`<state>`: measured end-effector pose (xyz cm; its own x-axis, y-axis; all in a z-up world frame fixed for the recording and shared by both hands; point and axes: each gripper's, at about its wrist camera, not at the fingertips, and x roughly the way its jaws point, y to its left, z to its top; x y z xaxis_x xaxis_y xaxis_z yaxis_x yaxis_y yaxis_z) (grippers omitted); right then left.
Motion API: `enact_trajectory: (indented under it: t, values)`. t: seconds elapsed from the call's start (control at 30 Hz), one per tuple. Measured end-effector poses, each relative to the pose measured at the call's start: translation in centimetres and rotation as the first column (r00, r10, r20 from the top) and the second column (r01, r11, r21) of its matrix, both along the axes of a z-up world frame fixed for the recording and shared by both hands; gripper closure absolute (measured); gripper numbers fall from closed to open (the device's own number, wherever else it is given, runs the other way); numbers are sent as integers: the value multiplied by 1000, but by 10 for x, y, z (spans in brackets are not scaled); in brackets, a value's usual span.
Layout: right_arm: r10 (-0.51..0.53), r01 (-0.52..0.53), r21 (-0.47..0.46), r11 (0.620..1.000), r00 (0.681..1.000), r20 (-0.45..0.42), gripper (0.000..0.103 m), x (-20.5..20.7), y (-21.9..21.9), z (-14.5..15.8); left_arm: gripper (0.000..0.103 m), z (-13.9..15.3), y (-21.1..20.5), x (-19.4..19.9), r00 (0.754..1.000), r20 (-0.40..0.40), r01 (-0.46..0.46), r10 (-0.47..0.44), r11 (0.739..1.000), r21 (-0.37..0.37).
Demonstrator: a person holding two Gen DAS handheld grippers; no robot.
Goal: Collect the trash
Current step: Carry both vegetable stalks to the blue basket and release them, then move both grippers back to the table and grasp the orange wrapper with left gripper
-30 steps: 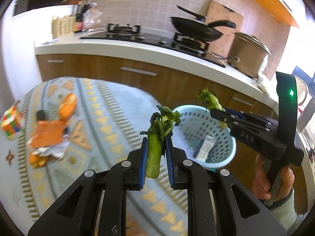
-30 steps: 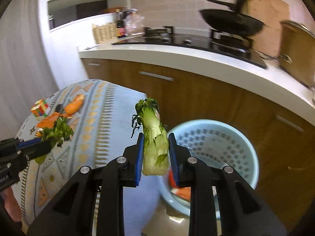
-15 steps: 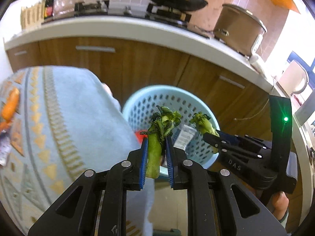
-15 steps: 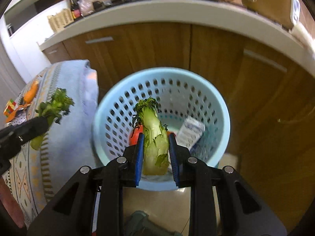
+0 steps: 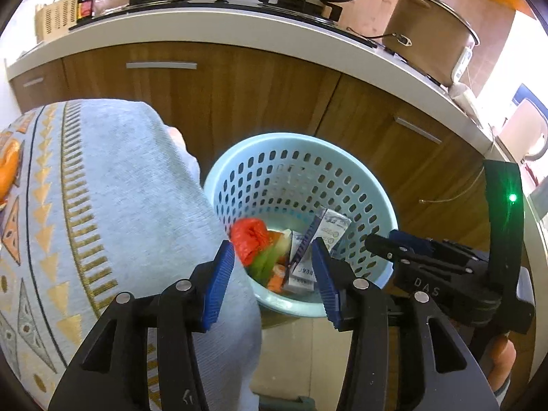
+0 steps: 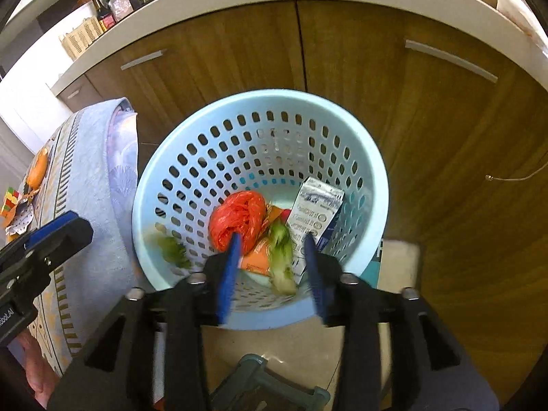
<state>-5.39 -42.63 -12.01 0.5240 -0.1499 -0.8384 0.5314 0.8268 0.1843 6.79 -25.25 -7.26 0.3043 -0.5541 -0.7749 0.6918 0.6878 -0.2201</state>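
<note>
A light blue perforated basket (image 5: 260,157) (image 6: 191,144) stands on the floor by the wooden cabinets. Inside it lie a red plastic bag (image 6: 238,217), a white carton (image 6: 316,210), an orange wrapper (image 6: 257,257) and two green vegetable stalks, one blurred in the middle (image 6: 282,257) and one at the left wall (image 6: 173,248). My left gripper (image 5: 274,260) is open and empty above the basket's near rim. My right gripper (image 6: 270,250) is open and empty over the basket; it also shows in the left wrist view (image 5: 383,243).
A table with a patterned grey cloth (image 5: 102,205) stands left of the basket, with orange peel (image 6: 37,171), paper scraps and a colour cube (image 6: 10,198) on it. Wooden cabinets (image 5: 239,96) and a counter with pan and pot (image 5: 431,34) rise behind. A grey stool (image 6: 253,376) is below.
Both grippers opened and let go of their vegetable stalks, which dropped into the basket. Both grippers have moved closer over the basket.
</note>
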Motion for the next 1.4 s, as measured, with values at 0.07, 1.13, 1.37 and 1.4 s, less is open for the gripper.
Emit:
enact_trajectory:
  t: [0.07, 1.13, 1.37, 1.4]
  values:
    - [8, -8, -15, 1000, 1000, 10, 58, 1, 3, 4, 57, 2, 6, 1, 1000, 9, -9, 9, 1000, -2]
    - [387, -354, -195, 915, 906, 169, 58, 101, 177, 99, 52, 82, 247, 58, 895, 87, -411, 438, 884, -223]
    - [456, -418, -220, 881, 874, 165, 58, 143, 219, 102, 49, 62, 307, 95, 867, 21, -483, 498, 850, -211]
    - [465, -426, -224, 877, 870, 165, 58, 149, 223, 102, 49, 60, 310, 100, 868, 16, -483, 497, 851, -206]
